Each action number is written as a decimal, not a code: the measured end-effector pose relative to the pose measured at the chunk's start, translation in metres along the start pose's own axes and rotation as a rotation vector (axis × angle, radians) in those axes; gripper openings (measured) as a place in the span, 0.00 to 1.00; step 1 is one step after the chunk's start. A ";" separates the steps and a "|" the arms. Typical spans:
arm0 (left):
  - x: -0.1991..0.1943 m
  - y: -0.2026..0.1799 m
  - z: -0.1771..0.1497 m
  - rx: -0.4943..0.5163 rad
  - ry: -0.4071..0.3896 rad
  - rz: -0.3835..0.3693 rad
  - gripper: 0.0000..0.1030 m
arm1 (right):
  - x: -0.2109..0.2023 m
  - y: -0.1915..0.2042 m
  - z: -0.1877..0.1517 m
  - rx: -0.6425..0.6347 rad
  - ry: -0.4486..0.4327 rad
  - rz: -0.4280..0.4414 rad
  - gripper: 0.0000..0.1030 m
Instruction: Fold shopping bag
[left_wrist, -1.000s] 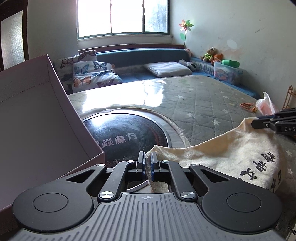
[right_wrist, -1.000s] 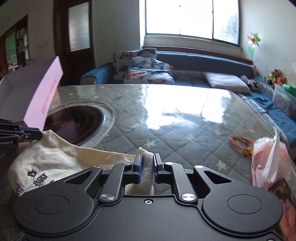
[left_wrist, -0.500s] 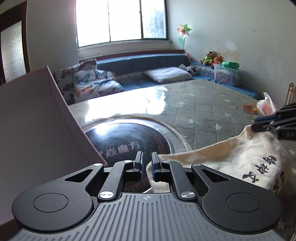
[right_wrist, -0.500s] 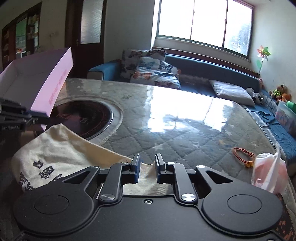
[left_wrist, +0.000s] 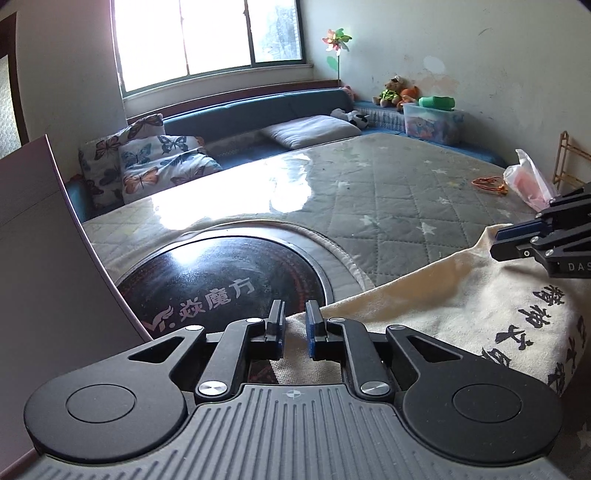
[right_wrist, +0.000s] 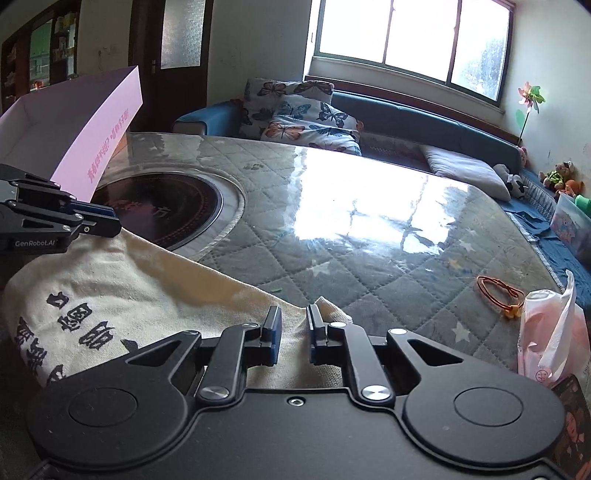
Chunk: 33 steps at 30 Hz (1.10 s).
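The cream canvas shopping bag (left_wrist: 443, 295) with black characters lies folded over on the quilted table top (left_wrist: 388, 199). My left gripper (left_wrist: 295, 314) sits at its left corner; its jaws are opening, and the cloth edge lies in the gap with the pads clear of it. In the right wrist view the bag (right_wrist: 129, 288) spreads to the left. My right gripper (right_wrist: 293, 317) hovers over its right corner, jaws closing a little, cloth between them but not pinched. Each gripper shows in the other's view: the right gripper (left_wrist: 496, 243) and the left gripper (right_wrist: 116, 221).
A pink cardboard box lid (left_wrist: 44, 258) stands close on the left. A round black hob (left_wrist: 221, 280) is set into the table beyond the bag. An orange cord (right_wrist: 498, 291) and a pink plastic bag (right_wrist: 550, 332) lie at the right. A sofa with cushions runs behind.
Both grippers' jaws have parted from pinching the bag's corners, and the cloth now lies loose between them. The bag has settled flatter on the table.
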<state>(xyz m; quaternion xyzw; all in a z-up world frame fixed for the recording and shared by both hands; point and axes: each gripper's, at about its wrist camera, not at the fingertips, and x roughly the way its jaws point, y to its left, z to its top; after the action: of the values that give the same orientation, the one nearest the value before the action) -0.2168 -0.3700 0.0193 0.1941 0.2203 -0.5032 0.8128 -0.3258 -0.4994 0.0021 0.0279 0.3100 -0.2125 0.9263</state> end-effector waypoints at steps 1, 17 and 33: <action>-0.005 -0.001 0.000 -0.006 -0.009 -0.014 0.12 | -0.004 0.002 0.001 0.005 -0.005 0.027 0.15; -0.026 -0.061 -0.033 0.153 0.015 -0.210 0.12 | -0.029 0.064 -0.019 -0.141 -0.007 0.238 0.19; -0.016 -0.042 -0.036 0.146 0.038 -0.158 0.12 | -0.025 0.024 -0.033 -0.118 0.007 0.059 0.19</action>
<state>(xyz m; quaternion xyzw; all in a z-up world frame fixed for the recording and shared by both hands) -0.2670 -0.3561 -0.0056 0.2443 0.2128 -0.5766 0.7500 -0.3523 -0.4622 -0.0115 -0.0171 0.3244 -0.1665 0.9310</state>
